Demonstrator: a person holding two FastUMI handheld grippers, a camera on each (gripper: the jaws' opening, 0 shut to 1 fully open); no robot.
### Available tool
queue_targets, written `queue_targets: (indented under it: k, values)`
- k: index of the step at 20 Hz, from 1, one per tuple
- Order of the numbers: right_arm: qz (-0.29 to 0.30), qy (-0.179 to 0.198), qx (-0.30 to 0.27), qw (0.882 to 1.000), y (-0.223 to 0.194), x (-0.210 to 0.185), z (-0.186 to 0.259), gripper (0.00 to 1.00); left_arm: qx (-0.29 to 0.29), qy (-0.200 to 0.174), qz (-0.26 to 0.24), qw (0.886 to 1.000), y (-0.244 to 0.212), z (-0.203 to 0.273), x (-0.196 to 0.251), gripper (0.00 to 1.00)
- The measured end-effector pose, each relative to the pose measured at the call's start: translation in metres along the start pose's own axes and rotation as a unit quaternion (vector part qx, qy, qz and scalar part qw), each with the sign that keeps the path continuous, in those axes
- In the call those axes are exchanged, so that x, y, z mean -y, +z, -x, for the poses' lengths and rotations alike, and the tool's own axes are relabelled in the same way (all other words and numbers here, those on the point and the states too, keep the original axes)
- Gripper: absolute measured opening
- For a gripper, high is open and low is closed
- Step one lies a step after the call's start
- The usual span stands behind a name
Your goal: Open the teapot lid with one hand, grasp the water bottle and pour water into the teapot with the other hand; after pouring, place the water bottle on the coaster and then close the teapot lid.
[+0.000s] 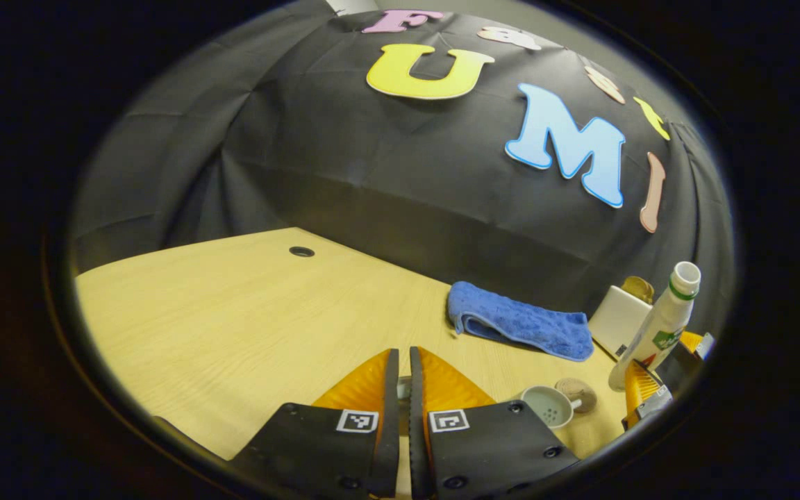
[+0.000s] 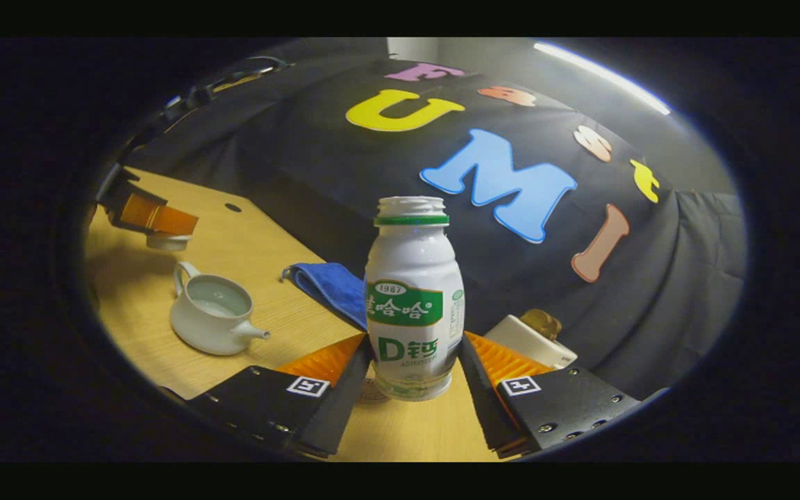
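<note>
The white water bottle (image 2: 414, 278) stands upright with its cap off, and my right gripper (image 2: 414, 342) is shut on its lower body. Its base is at table level, beside or partly over a round brown coaster (image 1: 576, 392); which of the two I cannot tell. The pale teapot (image 2: 211, 316) sits open to the left with liquid inside. In the right gripper view my left gripper (image 2: 153, 215) hovers above and behind the pot, shut on the white lid (image 2: 167, 242). In the left gripper view my left gripper (image 1: 403, 355) has its fingers almost together, and the teapot (image 1: 548, 406) and bottle (image 1: 657, 326) are at the lower right.
A folded blue cloth (image 1: 521, 325) lies by the back wall behind the teapot. To its right stands a white box (image 1: 619, 319) with a brown object on top. The wooden table (image 1: 233, 312) has a cable hole (image 1: 301, 251) at the far left.
</note>
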State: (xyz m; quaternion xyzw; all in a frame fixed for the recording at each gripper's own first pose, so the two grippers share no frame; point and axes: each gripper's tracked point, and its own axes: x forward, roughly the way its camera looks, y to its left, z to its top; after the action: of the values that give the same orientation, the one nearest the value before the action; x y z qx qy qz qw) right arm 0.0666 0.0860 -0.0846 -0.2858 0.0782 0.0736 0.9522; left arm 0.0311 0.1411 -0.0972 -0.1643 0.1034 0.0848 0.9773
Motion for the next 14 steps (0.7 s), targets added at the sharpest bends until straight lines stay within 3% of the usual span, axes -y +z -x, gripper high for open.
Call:
queue_targets:
  k: [1, 4, 7, 8, 10, 12, 14]
  values:
    - [-0.027, 0.0, -0.002, 1.0, -0.001, 0.0, -0.002, 0.75, -0.001, 0.0, -0.001, 1.0, 0.0, 0.0, 0.0, 0.13]
    - [-0.077, -0.007, -0.004, 0.997, -0.001, 0.002, 0.001, 0.75, -0.002, -0.001, -0.007, 1.0, -0.001, 0.0, 0.001, 0.17]
    - [-0.116, -0.001, -0.004, 0.993, -0.003, 0.012, 0.006, 0.75, -0.003, -0.006, -0.018, 1.0, -0.003, -0.001, 0.004, 0.13]
    - [-0.123, 0.0, -0.006, 0.992, -0.004, 0.013, 0.004, 0.75, -0.004, -0.009, -0.022, 1.0, -0.004, -0.001, 0.006, 0.1]
    - [-0.126, -0.004, -0.008, 0.992, -0.006, 0.015, 0.005, 0.75, -0.004, -0.016, -0.034, 0.999, -0.006, -0.001, 0.012, 0.17]
    - [-0.133, -0.006, -0.009, 0.991, -0.006, 0.015, 0.006, 0.75, -0.005, -0.024, -0.045, 0.999, -0.008, 0.0, 0.023, 0.17]
    - [-0.136, -0.007, -0.009, 0.991, -0.007, 0.017, 0.008, 0.75, -0.003, -0.018, -0.061, 0.998, -0.009, 0.001, 0.026, 0.13]
